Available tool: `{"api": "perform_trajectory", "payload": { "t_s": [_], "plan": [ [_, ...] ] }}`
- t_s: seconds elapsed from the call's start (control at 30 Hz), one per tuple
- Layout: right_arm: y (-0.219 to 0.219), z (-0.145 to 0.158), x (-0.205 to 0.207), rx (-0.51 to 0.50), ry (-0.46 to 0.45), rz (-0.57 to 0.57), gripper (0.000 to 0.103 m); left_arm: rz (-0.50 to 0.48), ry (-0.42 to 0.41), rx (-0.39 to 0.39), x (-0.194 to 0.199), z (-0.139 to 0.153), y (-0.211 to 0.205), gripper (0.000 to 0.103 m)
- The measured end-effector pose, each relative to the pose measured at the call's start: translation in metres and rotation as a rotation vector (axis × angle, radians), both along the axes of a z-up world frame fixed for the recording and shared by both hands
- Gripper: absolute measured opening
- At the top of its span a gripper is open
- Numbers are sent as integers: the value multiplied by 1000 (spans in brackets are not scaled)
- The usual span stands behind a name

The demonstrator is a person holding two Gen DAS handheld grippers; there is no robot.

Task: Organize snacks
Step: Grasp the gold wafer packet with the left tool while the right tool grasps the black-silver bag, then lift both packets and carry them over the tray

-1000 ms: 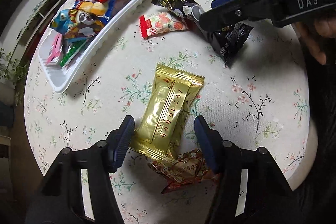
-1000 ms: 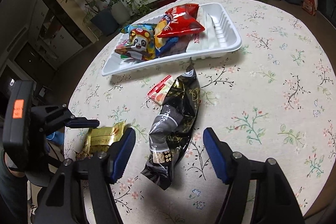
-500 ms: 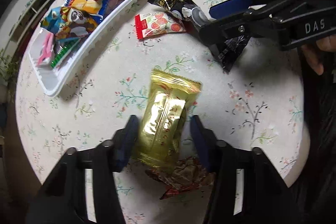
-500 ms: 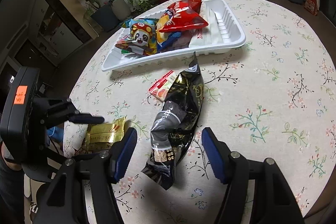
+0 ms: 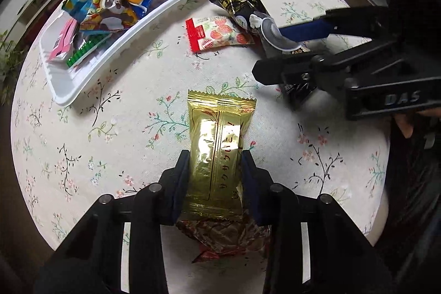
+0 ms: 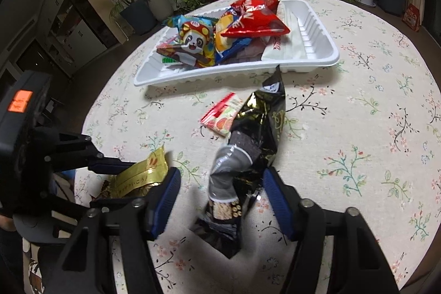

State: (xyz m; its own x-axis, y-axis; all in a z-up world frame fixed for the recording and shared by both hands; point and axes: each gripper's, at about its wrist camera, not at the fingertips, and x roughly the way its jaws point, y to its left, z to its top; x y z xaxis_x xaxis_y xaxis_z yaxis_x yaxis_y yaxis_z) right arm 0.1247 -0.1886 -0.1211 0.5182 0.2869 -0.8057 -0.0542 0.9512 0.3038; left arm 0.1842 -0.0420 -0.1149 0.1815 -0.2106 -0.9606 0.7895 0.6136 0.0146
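Left wrist view shows your left tool (image 5: pixel 215 172) clenched on the gold foil wafer packet (image 5: pixel 219 148) for the white plastic tray (image 5: pixel 63 90), while your right tool (image 6: pixel 220 197) straddles, released, the black-and-gold crinkled snack bag (image 6: pixel 248 145).

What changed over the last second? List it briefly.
The left gripper closed on the gold packet, now pinched between its fingers. The right gripper eased down around the black bag, still open. The white tray and strawberry packet stayed put.
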Motion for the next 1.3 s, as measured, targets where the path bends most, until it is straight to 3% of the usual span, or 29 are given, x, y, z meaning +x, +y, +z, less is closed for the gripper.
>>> {"api": "perform_trajectory", "payload": {
  "t_s": [0.03, 0.2, 0.43, 0.87, 1.3],
  "plan": [
    [0, -1, 0, -4, 5, 0, 49, 12, 0, -6, 1, 0, 1, 34],
    [-7, -5, -1, 15, 22, -15, 35, 50, -5, -37, 0, -2, 3, 34],
    [-9, -4, -4, 14, 21, -7, 28, 111, -33, -48, -5, -2, 6, 34],
    [-25, 19, -15, 19, -65, -62, 27, 191, -55, -100, -5, 7, 22, 30],
    [-30, 23, -15, 27, -84, -80, 27, 241, -85, -157, -13, 29, 35, 30]
  ]
}}
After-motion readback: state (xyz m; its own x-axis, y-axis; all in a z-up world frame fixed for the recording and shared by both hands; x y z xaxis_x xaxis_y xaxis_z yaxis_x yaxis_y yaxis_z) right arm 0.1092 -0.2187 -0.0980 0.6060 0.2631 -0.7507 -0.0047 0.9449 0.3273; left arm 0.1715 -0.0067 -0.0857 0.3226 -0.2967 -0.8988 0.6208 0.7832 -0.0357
